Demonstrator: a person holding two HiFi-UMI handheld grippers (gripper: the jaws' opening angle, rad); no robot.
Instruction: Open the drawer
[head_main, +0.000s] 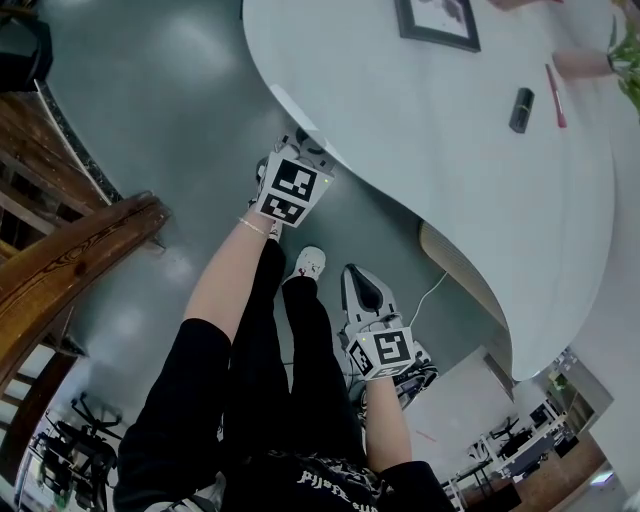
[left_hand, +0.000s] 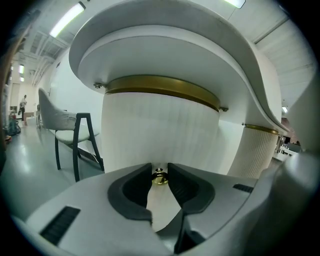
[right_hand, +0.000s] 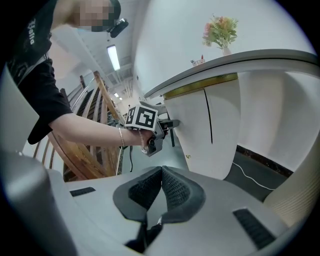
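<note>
In the left gripper view, a small brass knob (left_hand: 160, 178) sticks out of the white fluted drawer front (left_hand: 160, 135) under the curved tabletop. My left gripper (left_hand: 160, 171) is shut on this knob, one dark pad on each side. The head view shows that gripper (head_main: 310, 145) tucked under the table's edge, its tips hidden. Lower and nearer my body, my right gripper (head_main: 362, 290) hangs over the floor. Its pads (right_hand: 161, 172) meet with nothing between them. From the right gripper view, the left gripper (right_hand: 167, 124) points at the white cabinet front (right_hand: 195, 130).
The white tabletop (head_main: 450, 150) carries a picture frame (head_main: 437, 22), a black tube (head_main: 521, 110) and a pink pen (head_main: 555, 95). A wooden rail (head_main: 70, 260) curves at my left. A dark-legged chair (left_hand: 70, 130) stands left of the drawer. A white cable (head_main: 430, 290) runs across the floor.
</note>
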